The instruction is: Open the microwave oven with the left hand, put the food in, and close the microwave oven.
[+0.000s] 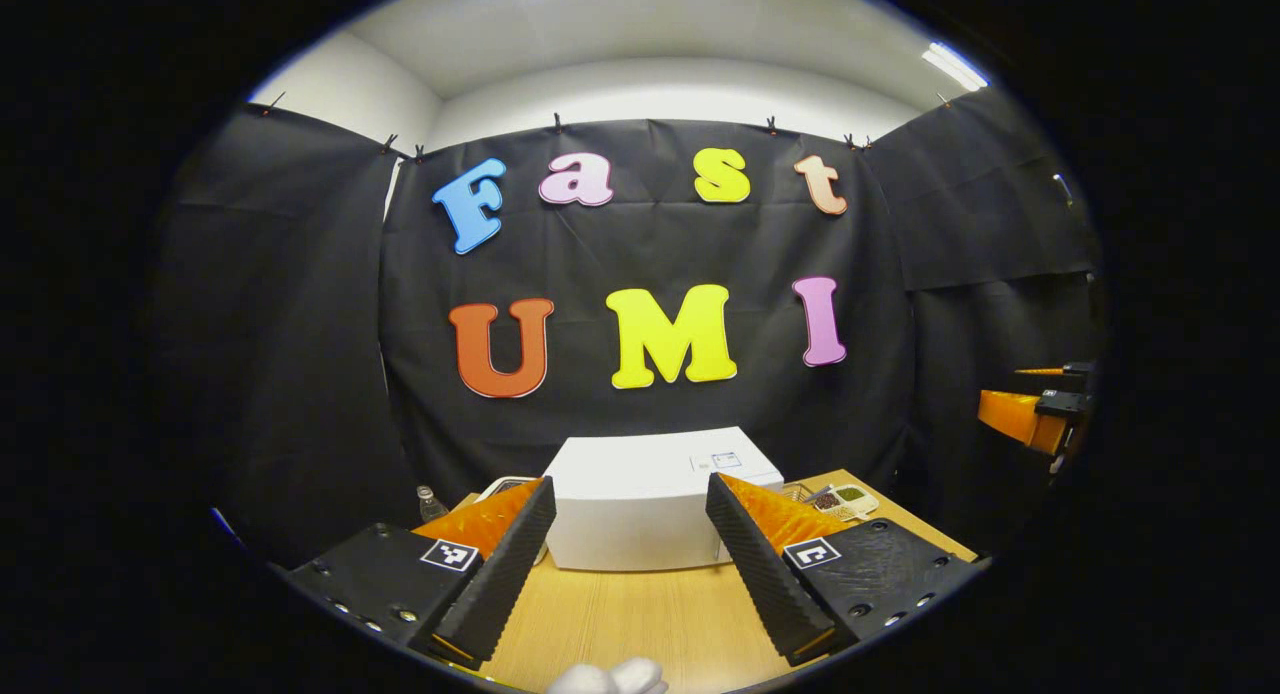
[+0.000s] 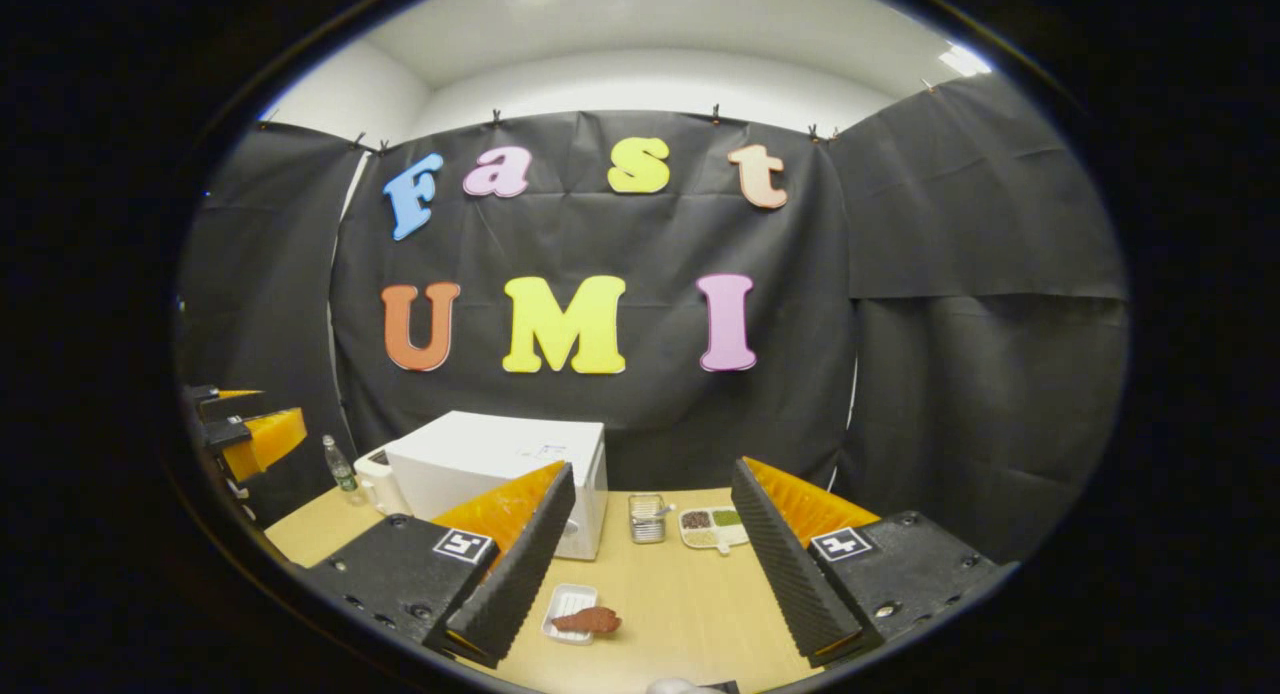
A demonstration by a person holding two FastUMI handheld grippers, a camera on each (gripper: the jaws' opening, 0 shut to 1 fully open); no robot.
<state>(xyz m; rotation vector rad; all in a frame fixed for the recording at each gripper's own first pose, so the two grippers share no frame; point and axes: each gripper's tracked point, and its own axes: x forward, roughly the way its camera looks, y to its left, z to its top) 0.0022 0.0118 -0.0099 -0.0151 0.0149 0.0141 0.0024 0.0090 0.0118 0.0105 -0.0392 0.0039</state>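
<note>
A white microwave oven [image 1: 650, 499] stands on the wooden table [image 1: 640, 614] ahead of my left gripper [image 1: 630, 554], door shut; it also appears in the right gripper view [image 2: 500, 464]. My left gripper hangs above the table, open and empty. A reddish-brown piece of food [image 2: 588, 621] lies on a small white tray [image 2: 567, 604] in front of the microwave, just beside the left finger [image 2: 520, 564] of my right gripper [image 2: 650, 564], which is open and empty. The other gripper [image 1: 1035, 414] shows far right in the left gripper view, and far left [image 2: 245, 434] in the right gripper view.
A divided dish of grains [image 2: 712, 527] and a small metal basket [image 2: 647, 517] sit right of the microwave. A clear bottle [image 2: 340, 469] and a white appliance [image 2: 372, 484] stand left of it. Something white [image 1: 610, 677] pokes in at the bottom edge.
</note>
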